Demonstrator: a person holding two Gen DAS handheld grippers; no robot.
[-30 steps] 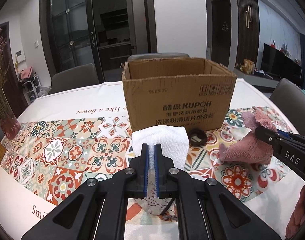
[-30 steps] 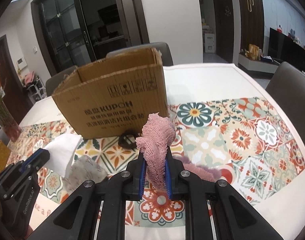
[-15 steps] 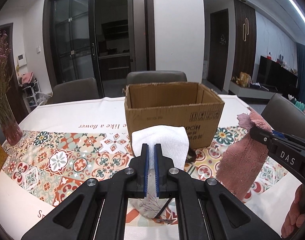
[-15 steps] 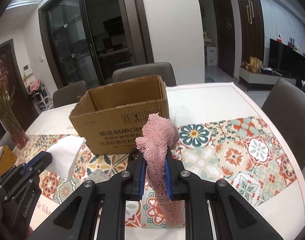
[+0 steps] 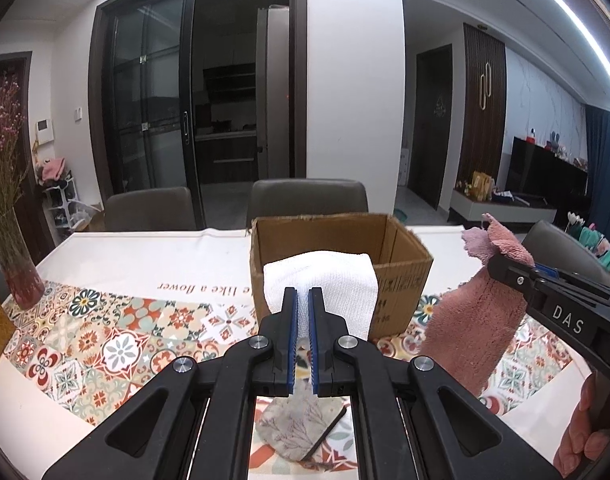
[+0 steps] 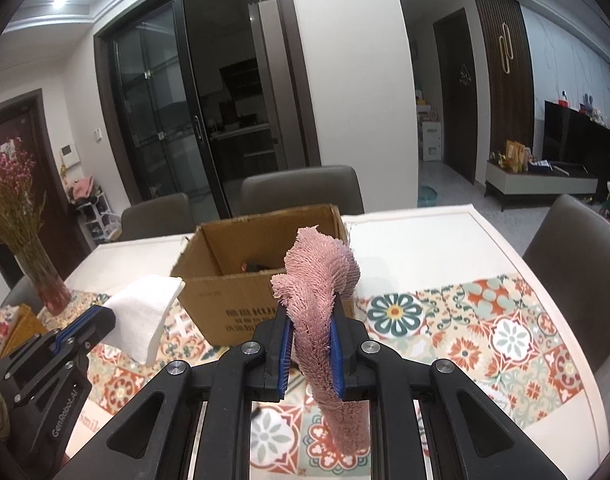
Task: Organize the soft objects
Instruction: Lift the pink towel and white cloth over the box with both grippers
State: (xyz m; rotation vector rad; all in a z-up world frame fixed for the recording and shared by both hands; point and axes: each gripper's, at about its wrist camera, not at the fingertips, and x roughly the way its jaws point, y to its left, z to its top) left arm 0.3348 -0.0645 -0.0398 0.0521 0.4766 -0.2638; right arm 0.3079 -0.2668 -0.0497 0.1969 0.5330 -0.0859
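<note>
My left gripper (image 5: 302,300) is shut on a white cloth (image 5: 325,280) and holds it in the air in front of the open cardboard box (image 5: 401,280). The white cloth (image 6: 145,316) also shows at the left of the right wrist view. My right gripper (image 6: 309,316) is shut on a pink fuzzy towel (image 6: 317,280), which hangs down from the jaws above the table. The pink towel (image 5: 473,328) shows at the right of the left wrist view. The box (image 6: 241,312) holds something dark inside.
A grey floral pouch (image 5: 297,428) lies on the patterned tablecloth (image 5: 105,344) below my left gripper. A vase of dried flowers (image 5: 9,240) stands at the left edge. Grey chairs (image 5: 305,200) stand behind the table and one (image 6: 577,264) at its right.
Both grippers have risen with their cloths. The pink towel has lifted off the table and hangs free. The box now looks lower, with its inside showing.
</note>
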